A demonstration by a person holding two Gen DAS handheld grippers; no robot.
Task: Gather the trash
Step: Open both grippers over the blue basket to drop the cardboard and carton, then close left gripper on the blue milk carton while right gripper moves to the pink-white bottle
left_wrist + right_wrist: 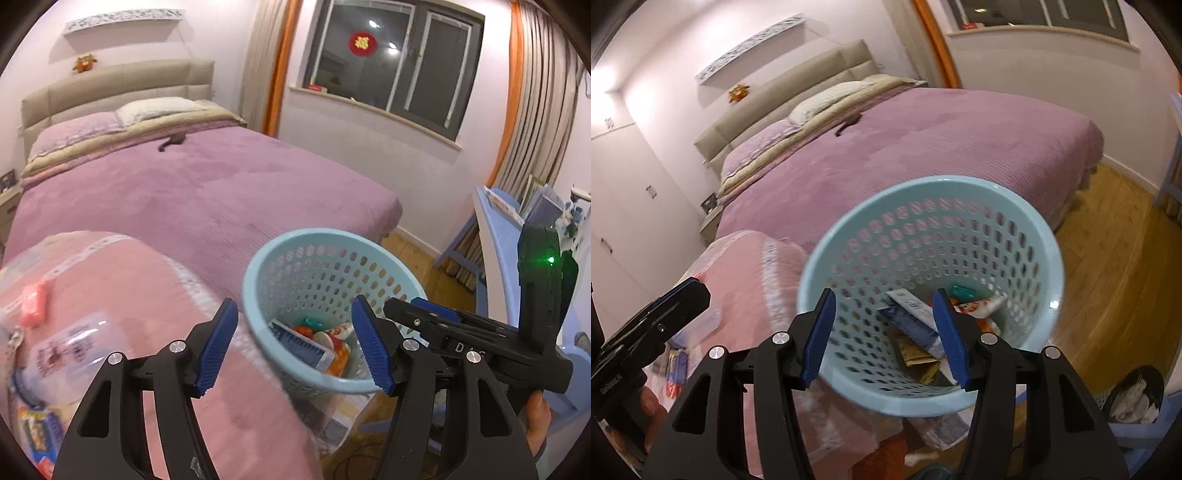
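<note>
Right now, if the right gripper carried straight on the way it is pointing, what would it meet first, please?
Most likely the trash inside the light blue basket. The right gripper stands open and empty over the near rim, aimed down at the blue-and-white packet; depth is unclear, so the near rim might catch it first.

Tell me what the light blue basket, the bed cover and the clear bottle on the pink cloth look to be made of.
Basket: most likely moulded plastic, smooth and slightly glossy; its wall is an even grid of punched holes and its rim catches a highlight.
Bed cover: soft purple fabric, matt, with fine ribbed lines, possibly a plush or corduroy-like weave.
Bottle: apparently thin clear plastic with a printed label, though blurred.
</note>
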